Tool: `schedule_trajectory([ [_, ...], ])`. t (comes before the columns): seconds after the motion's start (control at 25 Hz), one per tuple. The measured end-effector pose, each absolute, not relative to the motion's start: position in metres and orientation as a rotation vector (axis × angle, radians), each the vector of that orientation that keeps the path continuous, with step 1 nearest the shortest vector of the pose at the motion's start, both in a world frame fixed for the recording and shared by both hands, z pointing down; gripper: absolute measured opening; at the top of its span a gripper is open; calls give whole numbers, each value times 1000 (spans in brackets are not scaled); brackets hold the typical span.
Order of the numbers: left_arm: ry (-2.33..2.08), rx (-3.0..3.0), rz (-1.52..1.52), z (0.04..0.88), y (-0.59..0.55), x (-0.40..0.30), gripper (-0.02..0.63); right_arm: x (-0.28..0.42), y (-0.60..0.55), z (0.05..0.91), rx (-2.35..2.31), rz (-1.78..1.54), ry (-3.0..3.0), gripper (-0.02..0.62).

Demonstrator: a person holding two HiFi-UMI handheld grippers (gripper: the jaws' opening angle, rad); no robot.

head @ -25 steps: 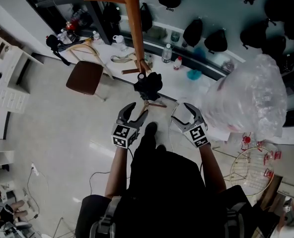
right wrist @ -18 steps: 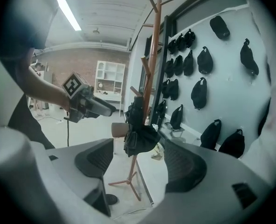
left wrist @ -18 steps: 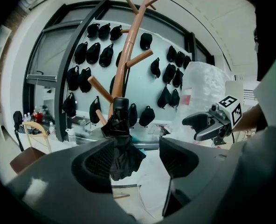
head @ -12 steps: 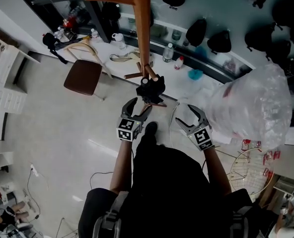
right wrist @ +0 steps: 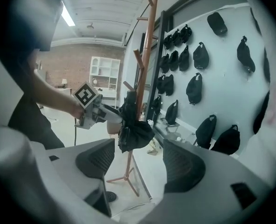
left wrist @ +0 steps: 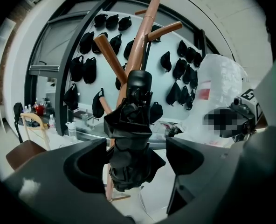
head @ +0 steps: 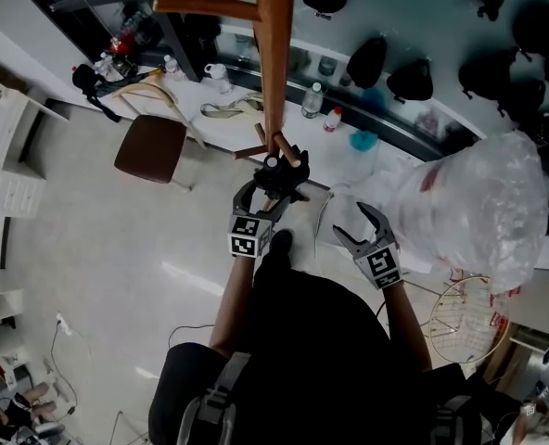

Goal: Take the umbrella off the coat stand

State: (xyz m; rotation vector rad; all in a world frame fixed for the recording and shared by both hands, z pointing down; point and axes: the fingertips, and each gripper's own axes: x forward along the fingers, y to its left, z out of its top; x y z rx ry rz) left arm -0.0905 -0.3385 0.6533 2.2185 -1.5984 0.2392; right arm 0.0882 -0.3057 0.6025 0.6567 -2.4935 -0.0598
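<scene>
A black folded umbrella hangs on a peg low on the wooden coat stand. My left gripper reaches up to it. Its jaws have just been opening, and they stand wide on either side of the umbrella without pressing on it. In the left gripper view the stand's pole rises behind the umbrella. My right gripper hovers open and empty to the right, apart from the stand. The right gripper view shows the umbrella, the stand and the left gripper's marker cube beyond my open jaws.
A brown chair stands left of the stand. A big clear plastic bag bulges at the right, with a wire basket below it. Bottles sit on a ledge under a wall of black bags.
The left gripper has moved forward to the umbrella, and its jaws, now wider, flank it. The right gripper has stayed about where it was.
</scene>
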Motion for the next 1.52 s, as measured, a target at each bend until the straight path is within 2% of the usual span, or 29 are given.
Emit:
schedule_trajectory([
  [0.4,-1609,2207,230,663,-376,-84,428,99,-312,610,729,-27,-2461,324],
  [0.76,-1655,2180,284,670,-402,-88,431,99,-318,608,773,-31,-2440,324],
  [1.16,-1685,2149,356,665,-397,-92,281,91,-319,612,778,-31,-2438,319],
  [1.52,-1680,2178,390,648,-396,-90,259,96,-311,611,793,-26,-2448,316],
])
